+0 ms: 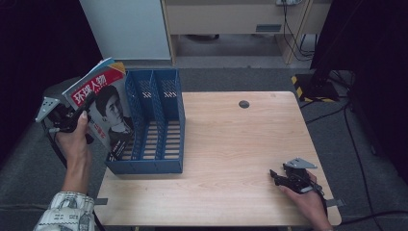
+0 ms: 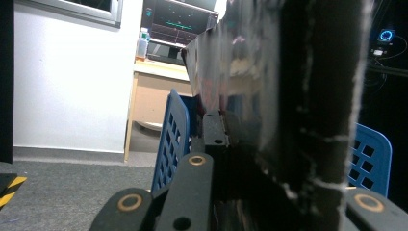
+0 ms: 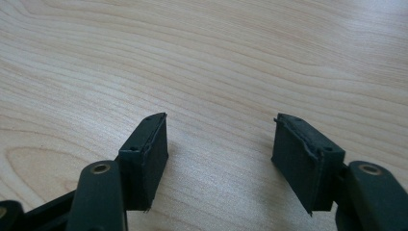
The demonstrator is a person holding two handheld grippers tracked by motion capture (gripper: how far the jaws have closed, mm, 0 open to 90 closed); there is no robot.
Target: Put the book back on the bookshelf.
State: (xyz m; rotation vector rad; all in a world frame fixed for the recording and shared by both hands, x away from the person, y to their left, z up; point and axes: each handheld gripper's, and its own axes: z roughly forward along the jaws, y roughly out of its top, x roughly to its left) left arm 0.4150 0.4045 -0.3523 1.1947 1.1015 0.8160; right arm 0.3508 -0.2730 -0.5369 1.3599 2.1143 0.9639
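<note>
The magazine (image 1: pixel 103 103) is held at the left of the high view, tilted, with its lower edge over the leftmost compartment of the blue file rack (image 1: pixel 159 139). It is pinched by the left hand-held gripper (image 1: pixel 65 118), whose jaws are pressed together on the magazine's left edge; in the left gripper view the dark magazine (image 2: pixel 288 96) is seen clamped just beyond the jaws, with a blue perforated wall of the rack (image 2: pixel 171 139) directly behind it. The rack stands at the left end of the bench (image 1: pixel 231 159), open side toward the lower edge of the frame, and its dividers lie beside the magazine's lower corner. The right hand-held gripper (image 1: pixel 284 179) rests at the lower right of the bench, well apart from the rack. Its jaws are spread with nothing between them, over bare wood (image 3: pixel 216 72). A dark round hole (image 1: pixel 244 104) is visible in the bench top at upper centre. Cables (image 1: pixel 356 139) lie on the floor at the right.
</note>
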